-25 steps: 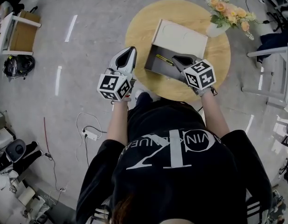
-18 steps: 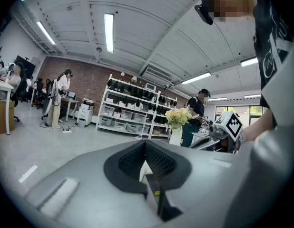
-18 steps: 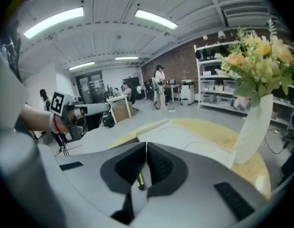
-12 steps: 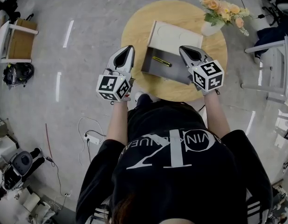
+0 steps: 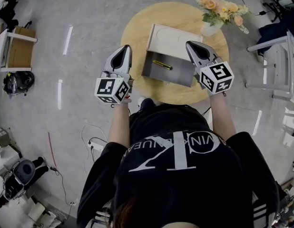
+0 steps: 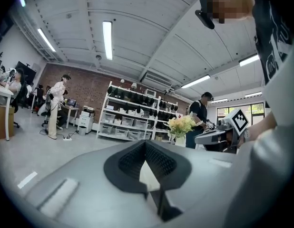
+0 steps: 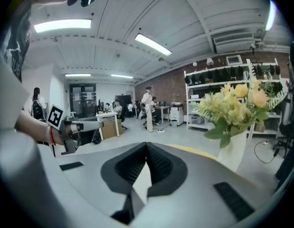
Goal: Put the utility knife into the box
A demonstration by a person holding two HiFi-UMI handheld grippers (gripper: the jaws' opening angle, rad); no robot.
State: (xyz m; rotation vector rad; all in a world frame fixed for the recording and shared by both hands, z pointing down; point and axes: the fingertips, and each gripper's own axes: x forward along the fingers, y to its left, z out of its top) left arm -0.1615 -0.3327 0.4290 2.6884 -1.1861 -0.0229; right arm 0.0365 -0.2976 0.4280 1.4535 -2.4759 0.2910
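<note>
Lying in the box (image 5: 179,76), utility knife (image 5: 161,65) seems diagonal.

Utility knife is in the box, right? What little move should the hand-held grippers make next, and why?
The utility knife lies inside the box, and the left hand-held gripper and right hand-held gripper flank it, shut and empty. So I'd guess the next small move is the right one nudging the open lid toward closing, though simply pulling back may be enough.

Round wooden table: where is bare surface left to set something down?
Round wooden table: bare along the far rim behind the white lid and the left edge beside the grey open box. Crowded at right: white vase of flowers, right gripper above.
</note>
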